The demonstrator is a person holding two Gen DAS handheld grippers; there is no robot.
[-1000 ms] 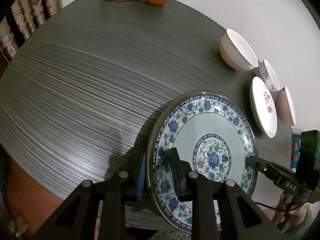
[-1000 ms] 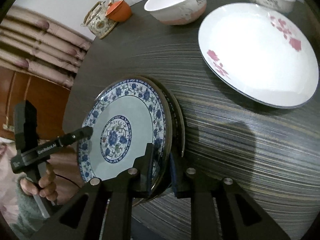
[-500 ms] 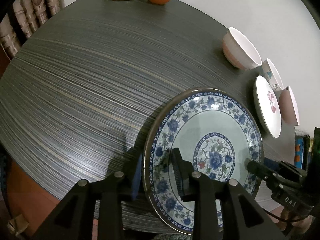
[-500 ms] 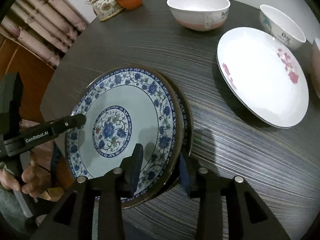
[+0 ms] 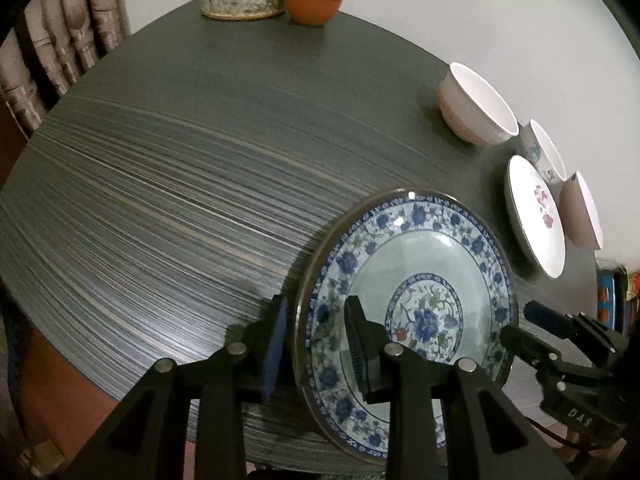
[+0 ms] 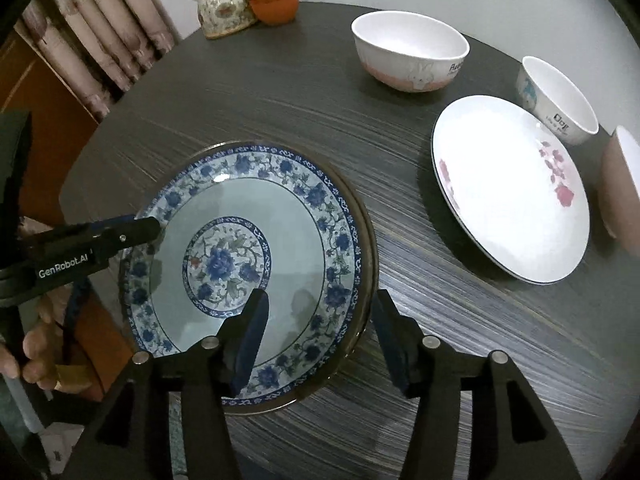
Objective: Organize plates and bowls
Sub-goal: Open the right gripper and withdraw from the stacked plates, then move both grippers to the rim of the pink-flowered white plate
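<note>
Two hand-held grippers flank the blue-and-white floral plate (image 6: 248,264), which lies near the close edge of the round dark tabletop (image 5: 180,168), its near rim reaching almost to that edge. The right hand-held gripper (image 6: 316,340) has just been spreading its jaws and now stands released: one pad hangs over the plate's inner well, the other outside the rim over bare tabletop, with clear gaps on both sides. The left hand-held gripper (image 5: 316,344) has likewise been easing apart; its pads straddle the plate's left rim, one outside and one over the patterned border, and neither visibly presses on the rim. A second dark rim shows just beneath the plate on its right side. Well to the right sits a white plate with pink flowers (image 6: 512,196), with a strip of open tabletop between the two plates. Beyond it stand a rabbit-printed bowl (image 6: 410,52), a smaller white bowl (image 6: 556,100) and a brownish bowl (image 6: 622,184) at the right edge. At the far edge are a teapot (image 6: 224,10) and an orange lidded cup (image 6: 274,0); the broad left and middle stretch lies open.
</note>
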